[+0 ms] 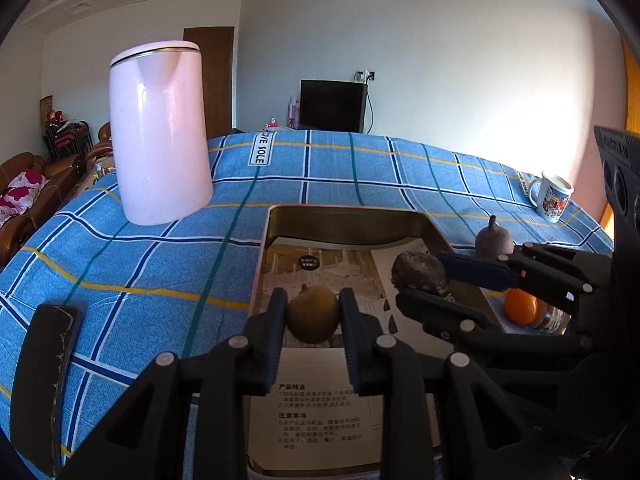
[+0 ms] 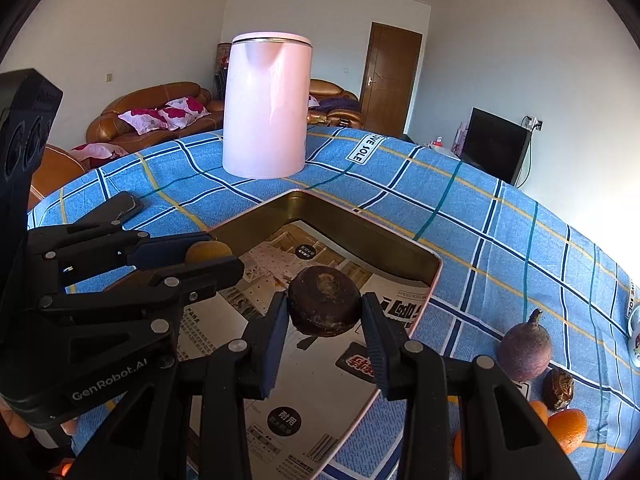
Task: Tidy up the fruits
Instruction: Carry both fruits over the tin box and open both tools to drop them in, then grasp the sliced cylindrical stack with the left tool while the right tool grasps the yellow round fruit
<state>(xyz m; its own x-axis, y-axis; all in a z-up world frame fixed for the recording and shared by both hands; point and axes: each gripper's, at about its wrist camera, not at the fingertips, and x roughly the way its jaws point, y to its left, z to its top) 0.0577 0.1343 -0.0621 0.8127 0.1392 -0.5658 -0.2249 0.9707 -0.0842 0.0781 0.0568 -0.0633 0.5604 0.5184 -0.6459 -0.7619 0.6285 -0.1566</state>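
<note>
A shallow metal tray (image 1: 348, 218) lined with printed paper sits on the blue checked tablecloth; it also shows in the right wrist view (image 2: 360, 232). My left gripper (image 1: 314, 312) is shut on a yellow-brown round fruit (image 1: 313, 314) over the tray. My right gripper (image 2: 324, 314) is shut on a dark brown round fruit (image 2: 324, 306), also over the tray; it shows in the left wrist view (image 1: 419, 272). A purple fruit with a stem (image 2: 525, 346), a small dark brown fruit (image 2: 559, 389) and oranges (image 2: 567, 429) lie on the cloth right of the tray.
A tall pink kettle (image 1: 160, 132) stands on the cloth behind the tray to the left. A black phone-like object (image 1: 48, 376) lies at the left table edge. A printed mug (image 1: 552, 196) stands at the far right. Sofas, a door and a black screen are beyond the table.
</note>
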